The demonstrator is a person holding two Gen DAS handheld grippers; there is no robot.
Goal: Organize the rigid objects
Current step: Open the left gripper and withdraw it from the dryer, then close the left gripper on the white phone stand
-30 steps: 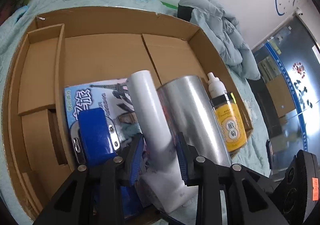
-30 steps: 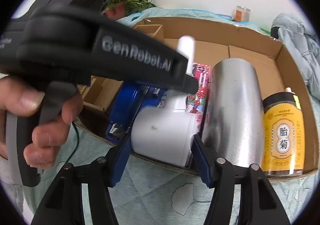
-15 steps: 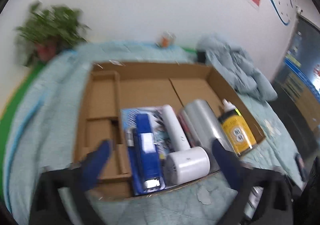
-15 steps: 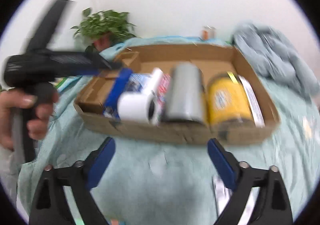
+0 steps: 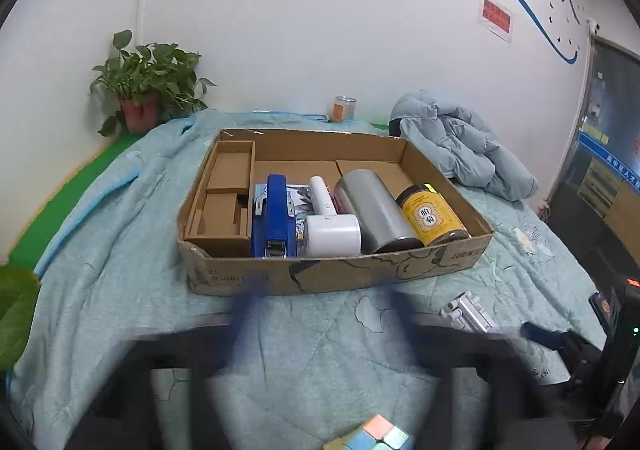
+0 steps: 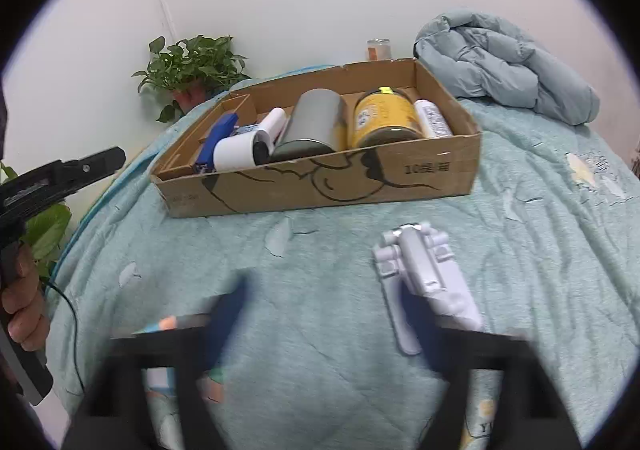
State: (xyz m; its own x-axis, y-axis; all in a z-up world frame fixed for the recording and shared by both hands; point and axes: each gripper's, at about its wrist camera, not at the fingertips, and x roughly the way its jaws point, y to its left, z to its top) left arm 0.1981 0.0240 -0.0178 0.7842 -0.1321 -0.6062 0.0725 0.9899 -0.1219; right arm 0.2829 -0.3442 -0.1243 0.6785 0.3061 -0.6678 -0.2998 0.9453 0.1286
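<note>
A cardboard box (image 5: 340, 274) (image 6: 400, 185) sits on the blue-green quilt. In it lie a blue stapler (image 5: 276, 213), a white handheld device (image 5: 332, 234) (image 6: 236, 153), a silver can (image 5: 372, 209) and a yellow jar (image 5: 430, 217). My left gripper (image 5: 324, 322) is open and blurred, well short of the box, with nothing between its fingers. My right gripper (image 6: 322, 314) is open too. Its right finger overlaps a silver folding stick (image 6: 424, 274) (image 5: 468, 314) that lies on the quilt. A pastel puzzle cube (image 5: 372, 434) lies near the bottom edge.
A potted plant (image 5: 148, 85) stands at the back left, with a small jar (image 5: 344, 109) by the wall. A bundled blue jacket (image 5: 464, 153) lies to the right of the box. A hand (image 6: 24, 306) holds the left gripper's handle at the far left.
Both grippers let go of the white device, opened wide and drew back from the box. The device now lies in the box between the stapler and the silver can.
</note>
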